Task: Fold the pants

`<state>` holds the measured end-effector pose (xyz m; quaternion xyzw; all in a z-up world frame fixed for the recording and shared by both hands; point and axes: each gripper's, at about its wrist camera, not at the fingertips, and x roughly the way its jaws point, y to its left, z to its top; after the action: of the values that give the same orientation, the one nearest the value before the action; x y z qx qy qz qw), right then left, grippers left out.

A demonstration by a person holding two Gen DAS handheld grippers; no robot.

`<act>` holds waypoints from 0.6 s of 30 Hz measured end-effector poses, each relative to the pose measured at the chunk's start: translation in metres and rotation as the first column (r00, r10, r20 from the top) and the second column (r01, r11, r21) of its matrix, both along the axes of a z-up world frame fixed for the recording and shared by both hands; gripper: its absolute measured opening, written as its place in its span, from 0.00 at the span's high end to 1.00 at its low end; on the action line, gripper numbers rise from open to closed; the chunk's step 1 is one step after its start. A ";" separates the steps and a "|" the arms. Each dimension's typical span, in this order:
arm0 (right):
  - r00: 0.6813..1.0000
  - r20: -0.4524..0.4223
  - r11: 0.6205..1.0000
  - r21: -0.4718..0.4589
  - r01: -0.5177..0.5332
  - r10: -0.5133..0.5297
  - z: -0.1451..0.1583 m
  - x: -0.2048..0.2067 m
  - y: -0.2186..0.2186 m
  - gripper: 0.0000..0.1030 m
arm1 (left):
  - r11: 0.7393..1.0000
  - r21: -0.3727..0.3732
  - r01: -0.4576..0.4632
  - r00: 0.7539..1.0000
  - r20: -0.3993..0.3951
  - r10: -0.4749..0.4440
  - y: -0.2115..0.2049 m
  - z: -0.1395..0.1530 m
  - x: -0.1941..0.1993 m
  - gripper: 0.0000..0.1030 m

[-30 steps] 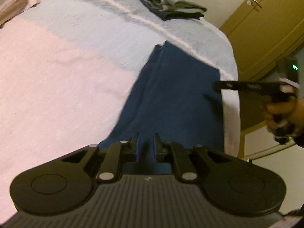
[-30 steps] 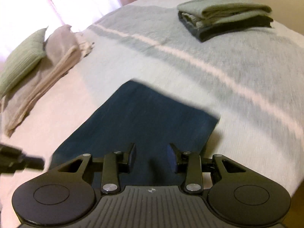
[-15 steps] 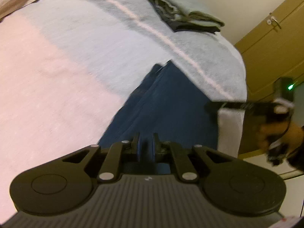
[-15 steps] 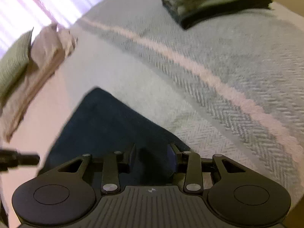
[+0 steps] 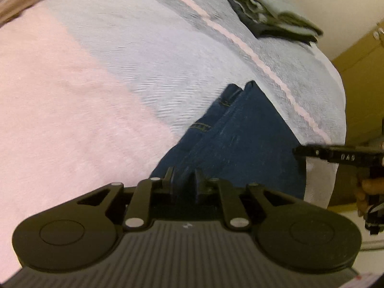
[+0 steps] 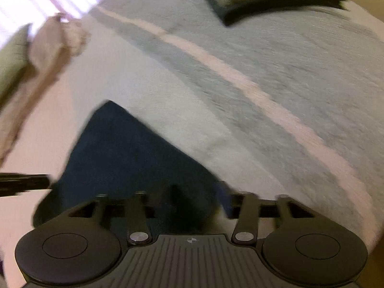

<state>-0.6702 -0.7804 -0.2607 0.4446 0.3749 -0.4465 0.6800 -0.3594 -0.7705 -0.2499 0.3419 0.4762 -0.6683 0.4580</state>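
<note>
Our left tongs sit nearly closed over the near edge of the dark blue pants, which lie folded on the bed. At the right edge, a hand holds our right tongs level over the pants' far side. A stack of folded clothes rests farther up the bed.

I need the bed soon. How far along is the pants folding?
Partly done: the jeans already lie folded into a compact panel on the blanket. In hand: the left gripper pinches their near edge; the right gripper is open beside them. Left: stacking them.
</note>
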 end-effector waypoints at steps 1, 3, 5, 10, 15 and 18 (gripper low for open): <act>1.000 -0.012 1.000 0.009 0.015 -0.015 0.004 -0.003 0.006 0.42 | 1.000 -0.002 -0.024 1.000 -0.001 0.024 0.007 0.007 0.007 0.89; 1.000 0.008 0.999 0.010 0.030 -0.030 0.016 -0.009 0.021 0.41 | 0.998 -0.009 -0.062 0.998 0.016 0.062 0.024 0.024 0.021 0.88; 0.999 0.006 0.999 0.005 0.034 -0.034 0.030 -0.013 0.040 0.41 | 0.994 -0.027 -0.103 0.994 0.025 0.103 0.042 0.043 0.033 0.84; 0.999 0.012 0.999 -0.014 0.033 -0.033 0.071 -0.011 0.097 0.39 | 0.983 -0.078 -0.164 0.986 0.012 0.166 0.098 0.086 0.051 0.69; 0.999 0.037 0.999 -0.046 0.008 -0.007 0.106 -0.001 0.151 0.37 | 0.976 -0.115 -0.187 0.979 0.057 0.195 0.163 0.119 0.055 0.37; 0.999 0.044 0.998 -0.057 0.002 0.000 0.120 0.003 0.175 0.36 | 0.967 -0.144 -0.212 0.972 0.075 0.224 0.201 0.133 0.056 0.18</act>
<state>-0.6674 -0.6056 -0.1408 0.4351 0.3468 -0.4475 0.7002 -0.3030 -0.5695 -0.1168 0.2853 0.4434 -0.6284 0.5720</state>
